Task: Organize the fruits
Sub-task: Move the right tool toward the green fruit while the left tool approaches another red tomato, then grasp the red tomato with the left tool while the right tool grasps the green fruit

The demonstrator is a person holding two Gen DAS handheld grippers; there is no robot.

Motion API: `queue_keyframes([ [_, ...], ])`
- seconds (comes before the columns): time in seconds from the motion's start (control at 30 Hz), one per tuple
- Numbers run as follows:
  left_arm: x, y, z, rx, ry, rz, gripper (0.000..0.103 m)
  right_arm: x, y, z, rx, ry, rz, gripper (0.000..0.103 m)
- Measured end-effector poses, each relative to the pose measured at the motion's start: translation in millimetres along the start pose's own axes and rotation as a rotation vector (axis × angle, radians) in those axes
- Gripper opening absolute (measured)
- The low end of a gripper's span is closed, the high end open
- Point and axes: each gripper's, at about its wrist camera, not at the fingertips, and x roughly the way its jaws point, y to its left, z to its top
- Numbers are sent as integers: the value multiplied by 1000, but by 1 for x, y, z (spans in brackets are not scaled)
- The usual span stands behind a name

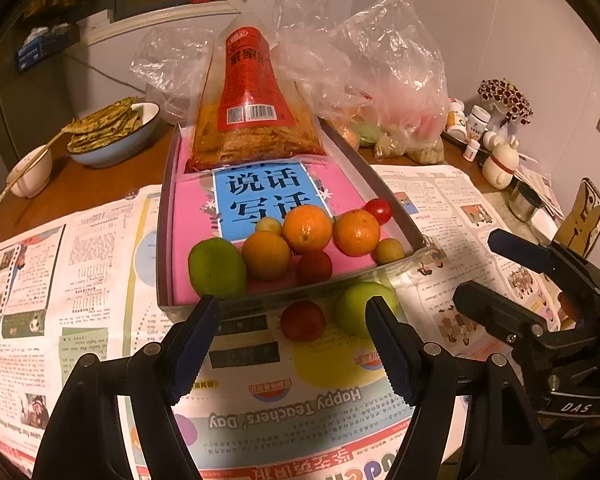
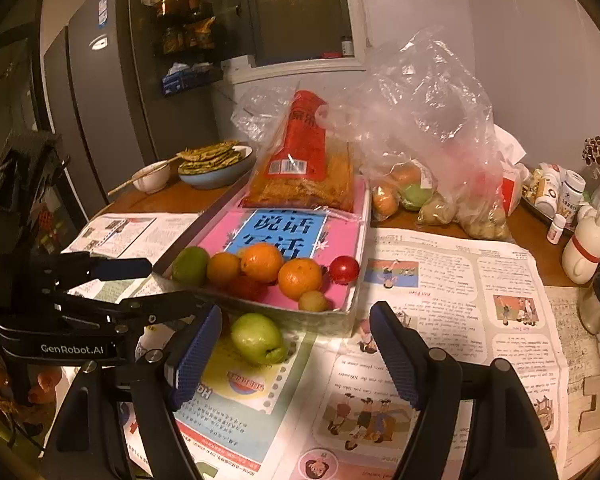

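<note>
- A green apple (image 2: 258, 338) and a red fruit (image 1: 302, 320) are lying on the newspaper (image 2: 440, 280), just outside the near wall of the tray (image 1: 396, 208); these two look like the ones left to move in.
- Inside the tray, three oranges (image 1: 307, 229), a green fruit (image 1: 216, 266), a tomato (image 1: 379, 210) and a few small fruits are crowding the near end, on a pink book.
- The left gripper (image 1: 292, 316) is hovering over the red fruit with its jaws spread and nothing between the pads.
- The right gripper (image 2: 296, 328) is standing spread too, empty, with the apple just inside its left finger.
- My judgement: the apple is round and smooth, so centring it between the pads before closing should be stopping it from rolling away; lifting clear of the tray wall should be avoiding a knock.
- The free room in the tray is lying toward the middle, behind the pile; a snack bag (image 1: 252, 112) is filling the far end.
- Newspaper is covering most of a wooden table (image 1: 96, 184); plastic bags (image 2: 432, 132), a bowl of flatbread (image 1: 112, 132) and small bottles are sitting around the edges.
- A fridge (image 2: 96, 92) is standing beyond the table, with a pale wall behind.
</note>
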Motion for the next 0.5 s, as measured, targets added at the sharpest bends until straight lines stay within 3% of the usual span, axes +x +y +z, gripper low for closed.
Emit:
queue_keyframes([
  [0.5, 8, 4, -10, 0, 32, -6, 77, 9, 10, -11, -20, 40, 3, 77],
])
